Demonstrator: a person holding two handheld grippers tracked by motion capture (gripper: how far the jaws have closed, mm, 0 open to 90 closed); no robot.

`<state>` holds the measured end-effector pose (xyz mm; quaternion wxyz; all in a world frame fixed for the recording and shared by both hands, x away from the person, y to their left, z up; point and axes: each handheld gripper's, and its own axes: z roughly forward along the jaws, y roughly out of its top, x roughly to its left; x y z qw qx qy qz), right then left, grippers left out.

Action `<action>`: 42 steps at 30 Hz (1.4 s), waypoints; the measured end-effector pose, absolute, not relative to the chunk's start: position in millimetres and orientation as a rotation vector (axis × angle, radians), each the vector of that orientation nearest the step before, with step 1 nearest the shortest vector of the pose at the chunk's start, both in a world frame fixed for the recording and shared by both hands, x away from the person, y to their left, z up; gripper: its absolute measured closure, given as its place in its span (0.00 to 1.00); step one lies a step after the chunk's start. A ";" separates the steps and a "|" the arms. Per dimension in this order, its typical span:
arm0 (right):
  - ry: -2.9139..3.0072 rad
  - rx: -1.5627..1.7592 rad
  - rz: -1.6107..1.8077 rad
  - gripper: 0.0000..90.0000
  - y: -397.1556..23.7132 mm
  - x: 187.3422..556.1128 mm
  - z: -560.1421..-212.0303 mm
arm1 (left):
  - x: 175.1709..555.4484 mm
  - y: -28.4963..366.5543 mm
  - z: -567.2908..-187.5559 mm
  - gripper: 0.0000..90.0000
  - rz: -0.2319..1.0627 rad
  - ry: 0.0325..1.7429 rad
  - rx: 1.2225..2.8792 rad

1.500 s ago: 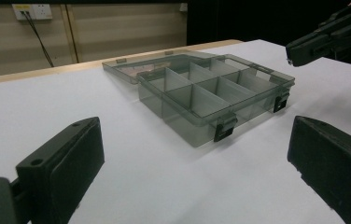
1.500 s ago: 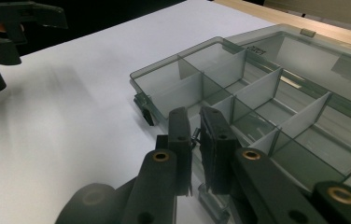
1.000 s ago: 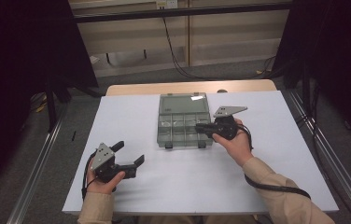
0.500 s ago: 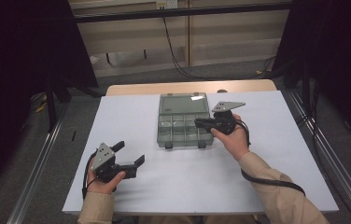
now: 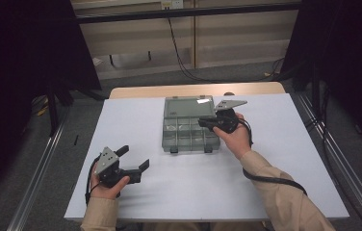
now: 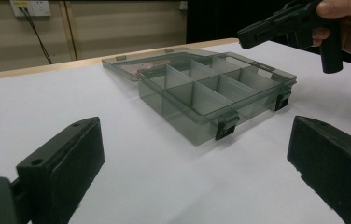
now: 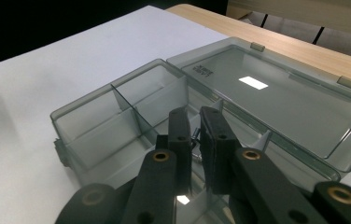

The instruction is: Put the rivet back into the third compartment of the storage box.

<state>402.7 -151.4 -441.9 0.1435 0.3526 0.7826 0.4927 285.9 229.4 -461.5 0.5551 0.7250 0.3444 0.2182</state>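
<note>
Meanwhile, at the near left of the white table (image 5: 285,159), the left gripper (image 5: 133,160) rests low in the person's left hand (image 5: 107,185), its jaws spread wide and empty, well apart from the box. At the table's middle sits the clear grey compartment box (image 5: 188,127), its lid (image 5: 189,106) laid flat open toward the far edge and two small latches (image 6: 226,126) hanging at its near wall. To the right, the right gripper (image 5: 207,122) is held over the box's right-hand compartments, its jaws drawn nearly together around something small and shiny (image 7: 194,143); whether they truly grip it cannot be told, since the piece is tiny and mostly hidden between the jaws. The risk from here seems plain: a piece this small, pinched only at the jaw tips, could slip and drop into the wrong compartment or bounce onto the table. A careless push against the thin dividers (image 7: 126,108) could also slide the light box, since nothing holds it down while the left gripper stays away.
</note>
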 end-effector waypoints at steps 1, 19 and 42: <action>2.263 1.019 1.414 0.92 -151.4 404.0 -442.7 | 285.9 229.9 -461.3 0.04 0.518 0.809 1.716; 2.256 1.038 1.373 0.92 -142.7 422.2 -447.1 | 293.3 224.3 -461.5 0.04 0.502 0.808 1.704; 2.201 1.073 1.409 0.56 -146.8 408.9 -439.9 | 290.1 223.4 -459.4 0.04 0.514 0.800 1.706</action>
